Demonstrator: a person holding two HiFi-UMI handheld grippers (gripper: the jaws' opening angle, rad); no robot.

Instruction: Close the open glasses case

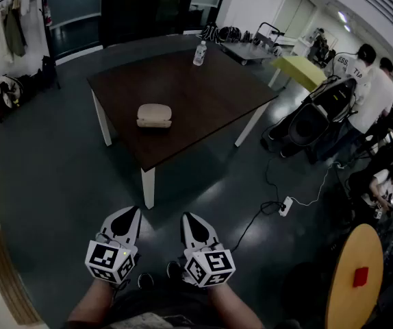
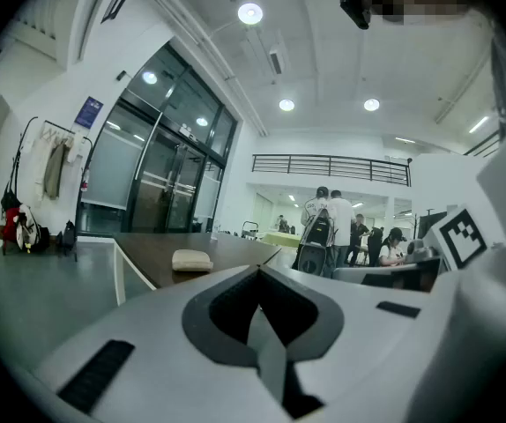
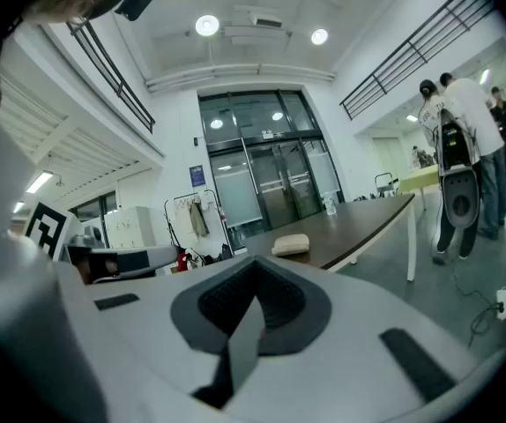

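Cream oblong glasses case lies upper centre on dark brown surface, long axis left-right, well apart from empty, closed left hand-held gripper and right hand-held gripper, neither clearly nearer.

We found the head view dim, its corners black, and the dark bench threw a soft shadow on the floor. Both gripper views were brighter under glaring round ceiling lights, bent at the edges; the left hand-held gripper looked soft.
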